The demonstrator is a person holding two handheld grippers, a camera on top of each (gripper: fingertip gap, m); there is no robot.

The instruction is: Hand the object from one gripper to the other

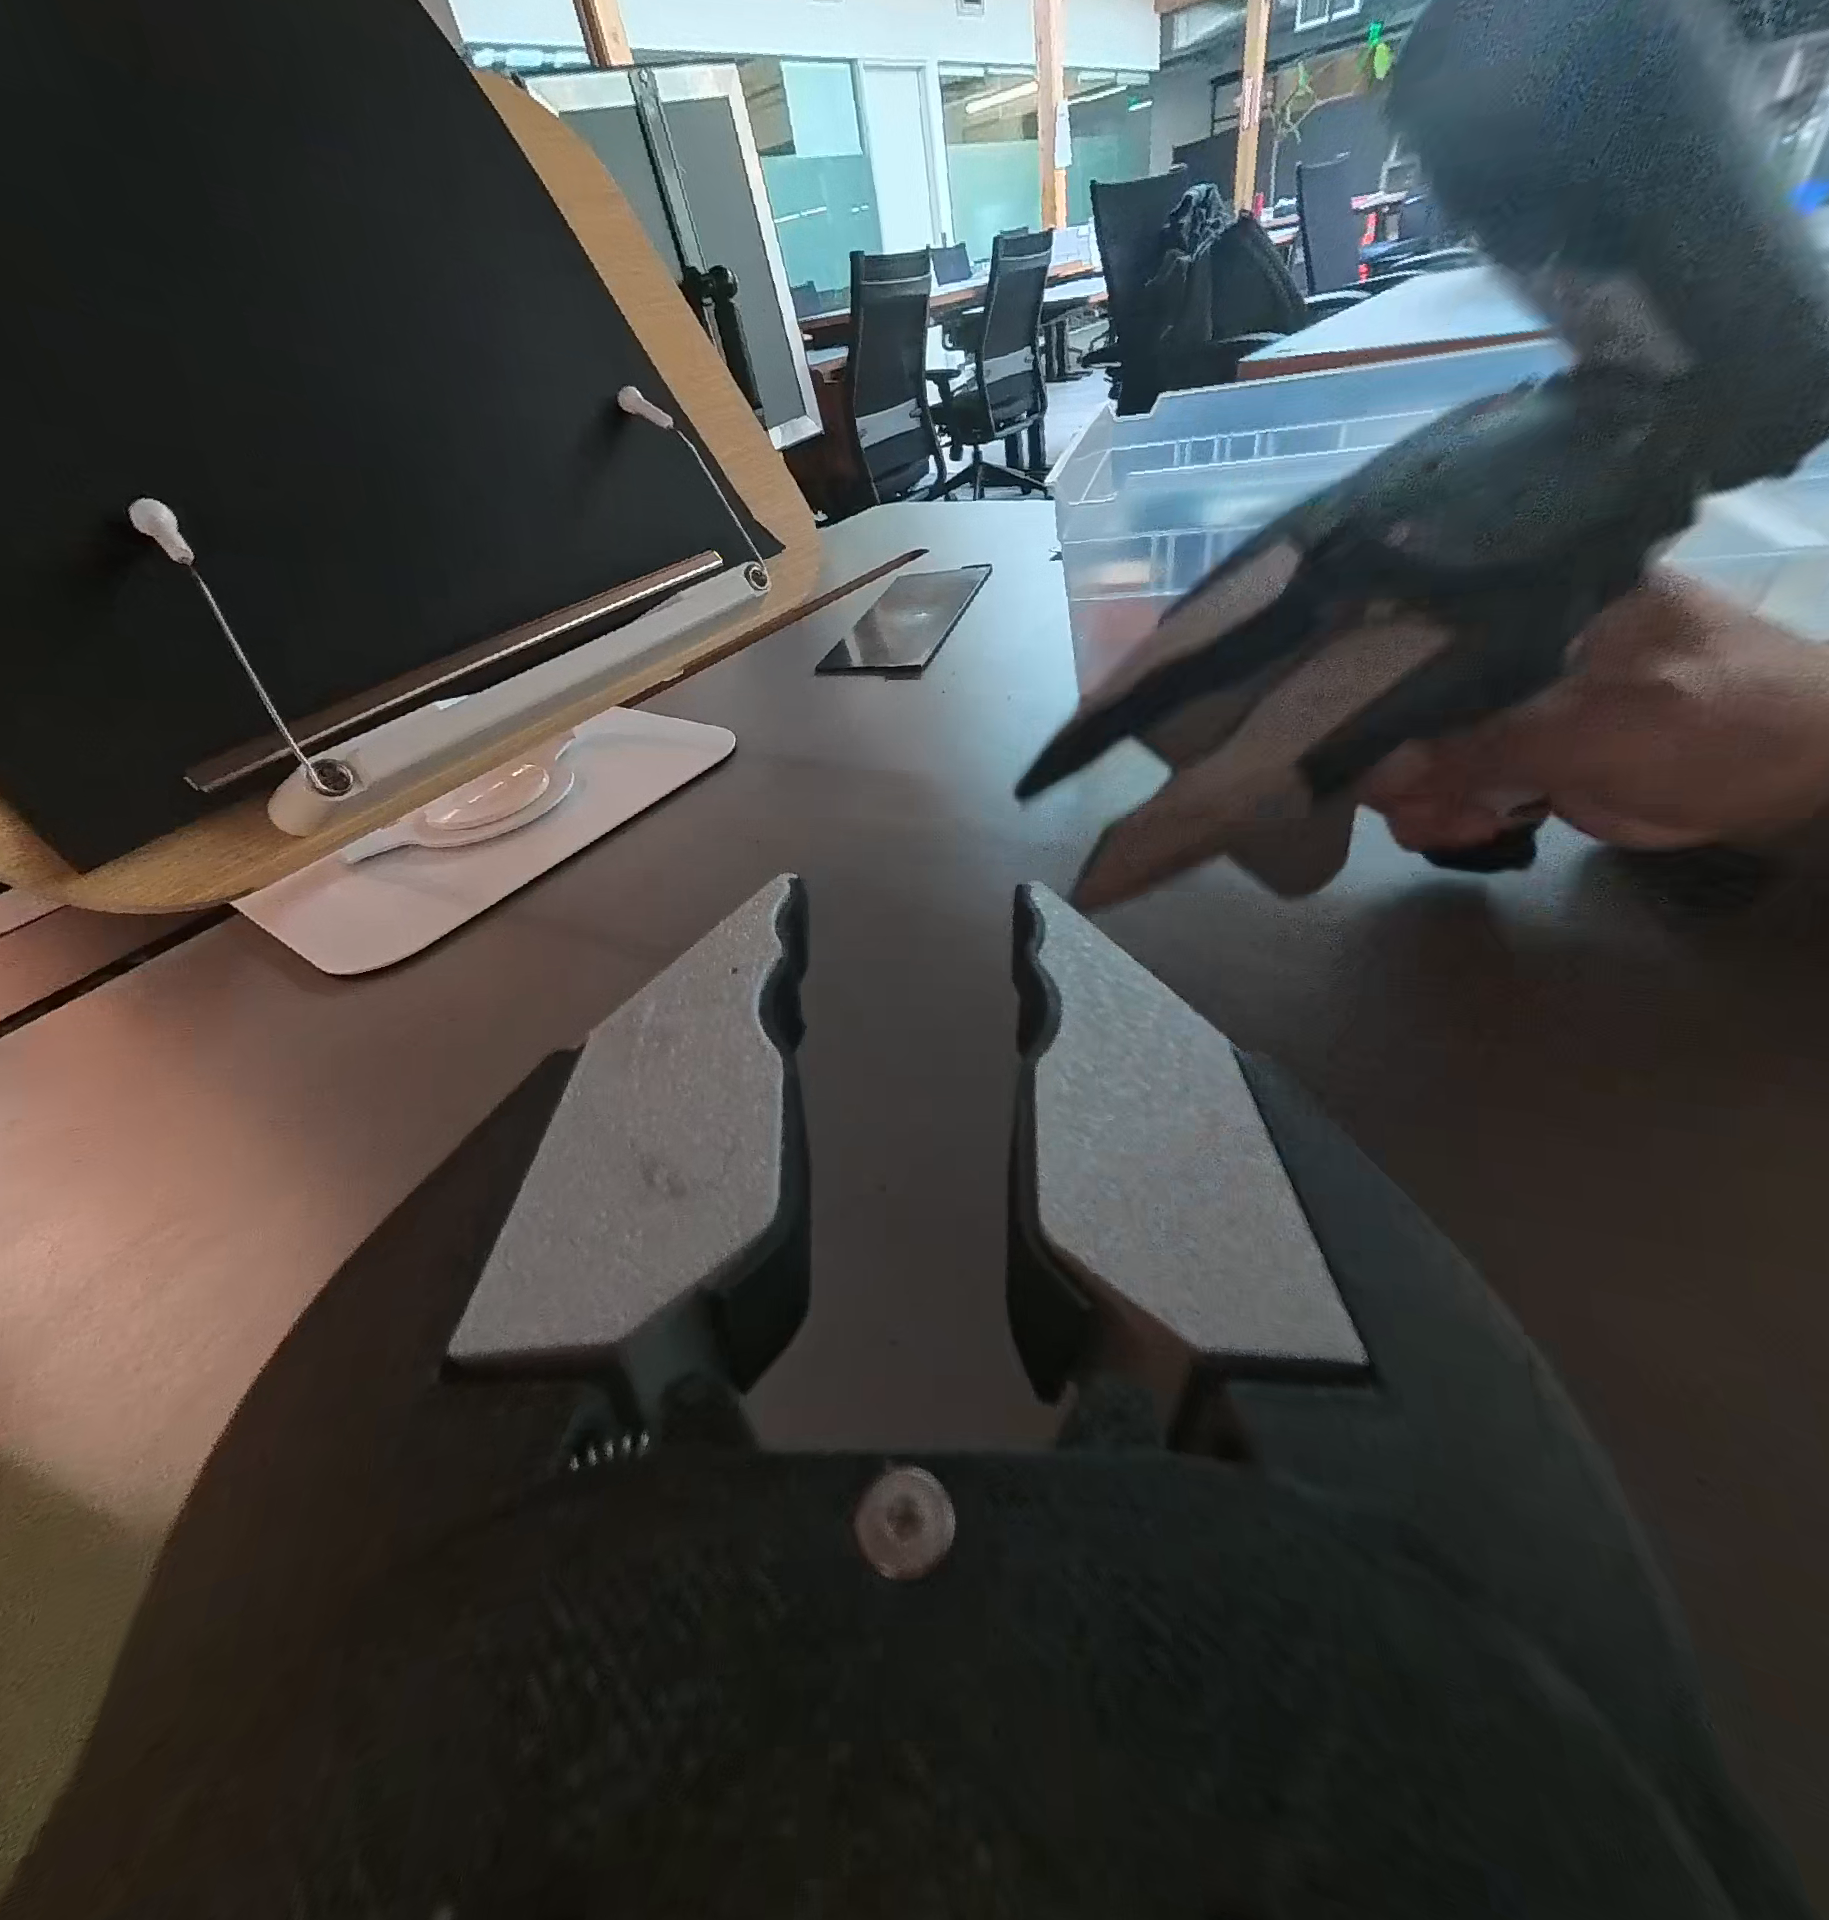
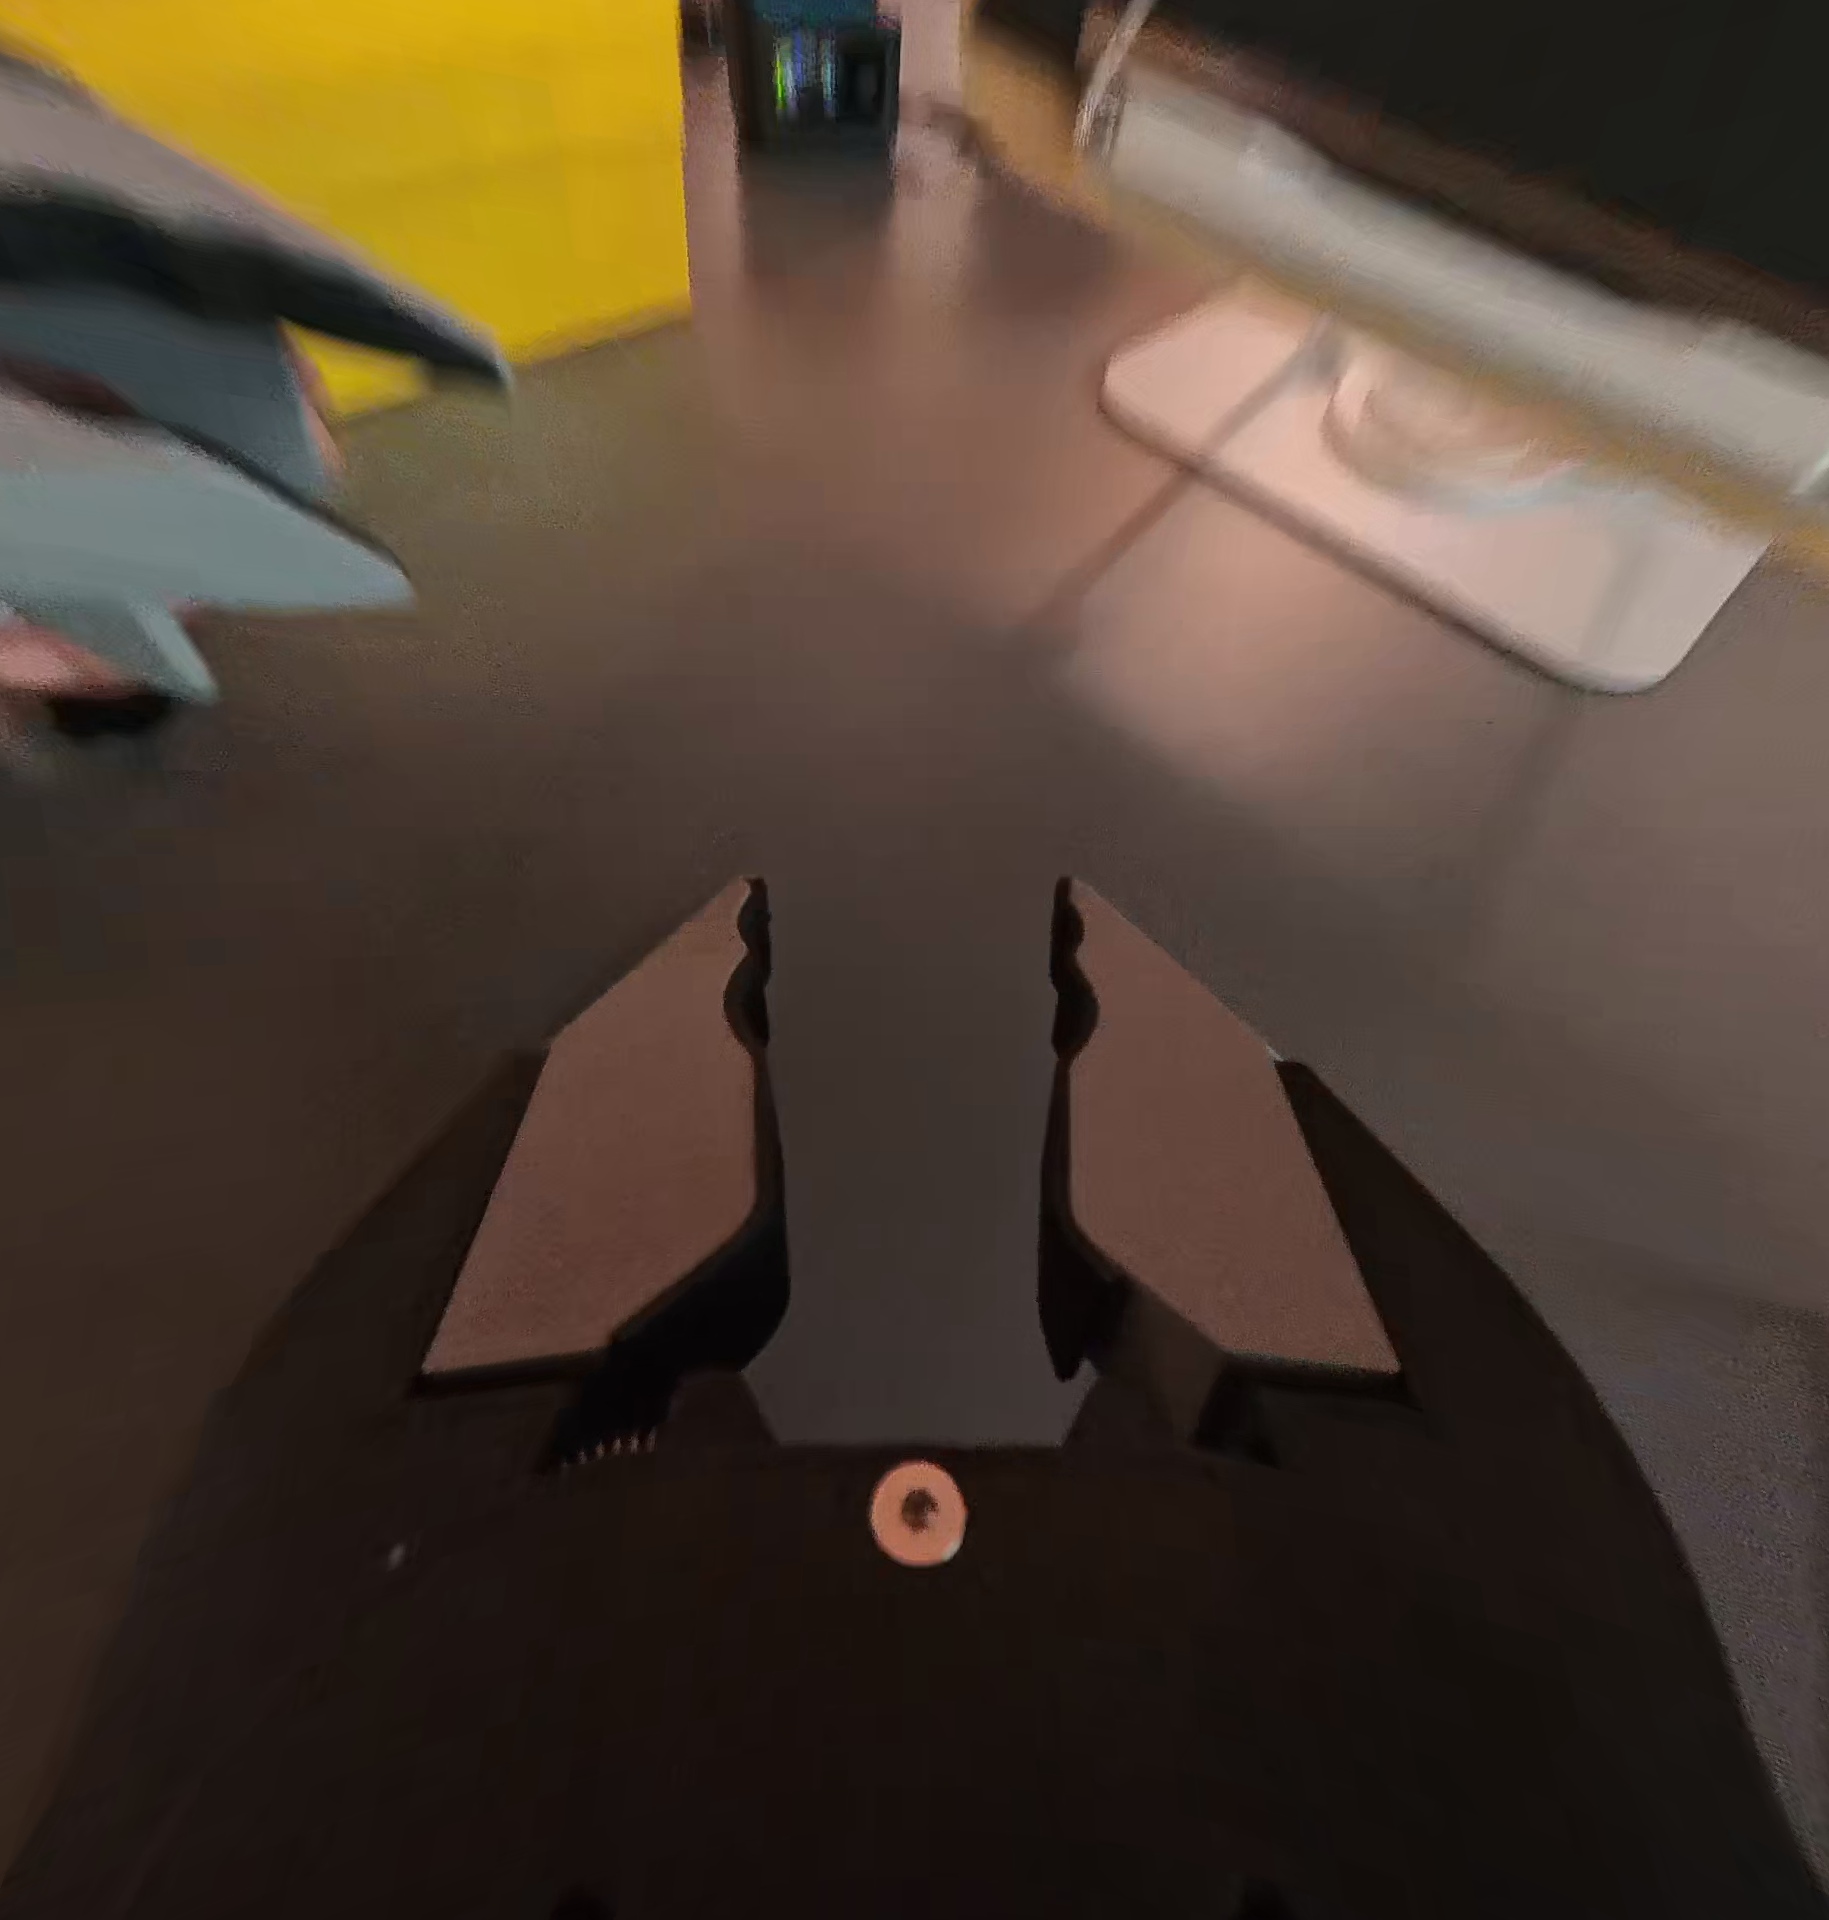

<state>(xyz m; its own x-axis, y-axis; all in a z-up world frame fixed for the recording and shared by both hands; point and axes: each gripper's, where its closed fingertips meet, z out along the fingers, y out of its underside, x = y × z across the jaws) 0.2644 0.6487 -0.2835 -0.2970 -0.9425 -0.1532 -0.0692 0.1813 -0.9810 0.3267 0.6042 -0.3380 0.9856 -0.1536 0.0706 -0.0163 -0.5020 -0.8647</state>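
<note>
Claws, both released and empty: the left claw [image 1: 910, 914] hovers low over the dark table [image 1: 1409, 1143] with the blurred right claw [image 1: 1055, 842] at two o'clock, and a flat black object [image 1: 905, 620] lies on the table at twelve o'clock, beside a book stand [image 1: 318, 468].

The left wrist view is sharp and evenly lit by daylight from the far glass walls [image 1: 1003, 156], with soft glare on the dark surface [image 1: 1409, 1091]. Its edges bow outward. The right hand-held gripper [image 1: 1055, 842] is motion-blurred. The right wrist view is dim and smeared throughout.
</note>
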